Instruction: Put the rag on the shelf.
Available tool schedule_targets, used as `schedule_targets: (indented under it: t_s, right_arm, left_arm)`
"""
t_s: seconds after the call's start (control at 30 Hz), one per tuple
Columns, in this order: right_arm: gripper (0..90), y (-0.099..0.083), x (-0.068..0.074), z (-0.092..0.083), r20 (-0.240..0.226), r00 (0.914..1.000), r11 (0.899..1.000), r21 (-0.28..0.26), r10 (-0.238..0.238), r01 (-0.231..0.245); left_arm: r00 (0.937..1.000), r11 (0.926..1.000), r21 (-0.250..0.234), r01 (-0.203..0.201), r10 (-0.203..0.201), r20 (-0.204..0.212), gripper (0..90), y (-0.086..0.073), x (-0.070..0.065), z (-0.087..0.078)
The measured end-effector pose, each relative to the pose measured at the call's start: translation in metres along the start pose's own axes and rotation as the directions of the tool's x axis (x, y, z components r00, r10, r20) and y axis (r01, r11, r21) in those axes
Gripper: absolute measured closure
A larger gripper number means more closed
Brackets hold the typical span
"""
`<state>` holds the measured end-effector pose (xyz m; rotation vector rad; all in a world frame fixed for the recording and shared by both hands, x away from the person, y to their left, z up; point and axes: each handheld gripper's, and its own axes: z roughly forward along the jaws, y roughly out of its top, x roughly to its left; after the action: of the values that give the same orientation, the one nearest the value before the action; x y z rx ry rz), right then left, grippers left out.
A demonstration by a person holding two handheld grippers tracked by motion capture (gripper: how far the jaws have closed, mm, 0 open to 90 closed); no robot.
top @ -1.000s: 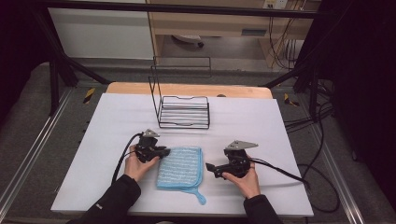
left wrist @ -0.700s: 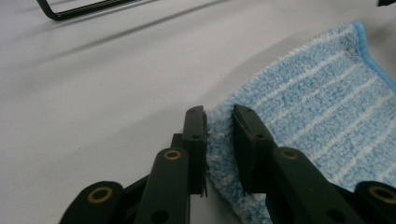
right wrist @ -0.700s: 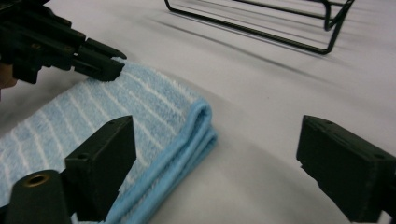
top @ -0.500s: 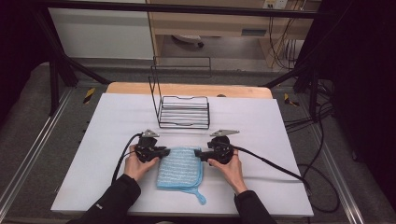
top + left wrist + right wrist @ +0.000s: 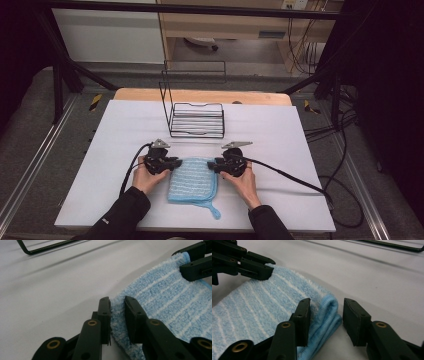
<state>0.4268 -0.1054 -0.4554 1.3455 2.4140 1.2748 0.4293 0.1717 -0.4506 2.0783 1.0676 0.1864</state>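
A folded light-blue striped towel (image 5: 192, 182) lies on the white table (image 5: 300, 145) near its front edge, with a hanging loop at its front right corner. My left gripper (image 5: 173, 163) is shut on the towel's far left corner; in the left gripper view the terry cloth (image 5: 170, 297) is pinched between the two pads of the left gripper (image 5: 117, 301). My right gripper (image 5: 215, 165) is at the far right corner. Its jaws have just been closing around the folded edge (image 5: 329, 307). In the right gripper view the right gripper (image 5: 326, 303) has one pad touching the cloth, with a small gap at the other.
A black wire rack (image 5: 196, 117) with a tall back frame stands behind the towel at the table's middle. Cables trail from both grippers, the right one (image 5: 290, 177) running toward the table's right edge. A wooden board (image 5: 260, 97) shows at the far edge.
My right gripper has moved left from beside the towel to its far right corner, and its jaws have narrowed around the edge. The left gripper has stayed put.
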Motion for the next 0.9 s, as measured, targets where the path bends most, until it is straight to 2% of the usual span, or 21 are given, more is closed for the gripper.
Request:
schedule_targets:
  t_s: [0.1, 0.33, 0.53, 0.7, 0.9]
  right_arm:
    - [64.9, 0.0, 0.001, 0.001, -0.011, 0.9995, 1.0, 0.004, 0.03, -0.03]
    - [75.8, 0.0, 0.0, 0.001, -0.033, 0.9976, 0.998, 0.01, 0.06, -0.06]
    - [79.5, 0.001, -0.002, -0.003, -0.058, 0.9942, 0.996, 0.003, 0.091, -0.091]
    - [79.8, 0.003, 0.0, -0.01, -0.072, 0.9936, 0.996, -0.011, 0.086, -0.087]
    - [79.7, 0.004, 0.004, -0.018, -0.096, 0.9927, 0.996, -0.042, 0.073, -0.077]
  left_arm:
    - [1.0, 1.0, -0.001, 0.001, -0.001, -0.001, 74.9, 0.0, 0.0, 0.0]
    - [0.9999, 0.9999, -0.008, 0.009, -0.009, 0.004, 75.0, -0.001, 0.001, 0.0]
    - [0.998, 0.999, -0.02, 0.041, -0.04, 0.05, 80.6, 0.0, 0.005, -0.006]
    - [0.9975, 0.9979, -0.056, 0.032, -0.029, 0.065, 81.8, 0.001, 0.003, -0.015]
    - [0.997, 0.9945, -0.105, 0.0, 0.008, 0.077, 81.9, 0.003, -0.002, -0.033]
